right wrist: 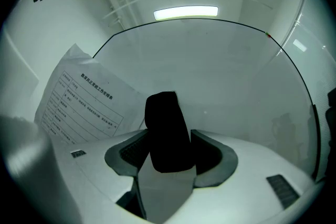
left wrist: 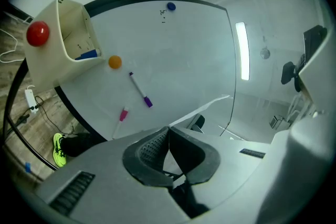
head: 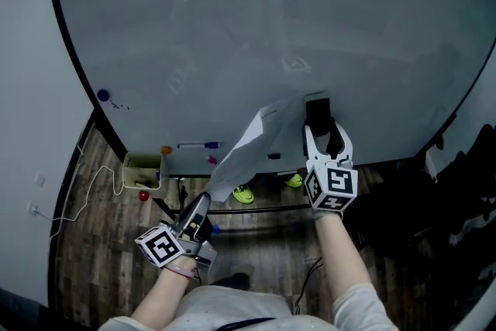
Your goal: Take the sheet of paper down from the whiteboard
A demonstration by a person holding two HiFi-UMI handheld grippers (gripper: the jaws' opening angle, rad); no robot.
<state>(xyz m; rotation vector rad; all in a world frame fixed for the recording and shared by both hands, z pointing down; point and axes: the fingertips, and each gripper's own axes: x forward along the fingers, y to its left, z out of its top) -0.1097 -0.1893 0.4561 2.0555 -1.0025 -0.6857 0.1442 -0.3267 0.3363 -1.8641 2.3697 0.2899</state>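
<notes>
Firmly, left fingers [left wrist: 149, 152] pinch sheet [head: 248, 151]; right fingers [right wrist: 212, 157] grip black block [right wrist: 167, 134].

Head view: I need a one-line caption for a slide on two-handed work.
Left tool pinches the lower end of the sheet of paper while right tool grips a black block at the whiteboard.

the whiteboard [head: 256, 27] bears a blue magnet [head: 103, 95], an orange magnet [head: 166, 149], a purple pen [head: 198, 145], a pink pen [head: 211, 160] and a cream box [head: 142, 170]; green shoes [head: 243, 195] lie on the floor [head: 101, 244].
</notes>
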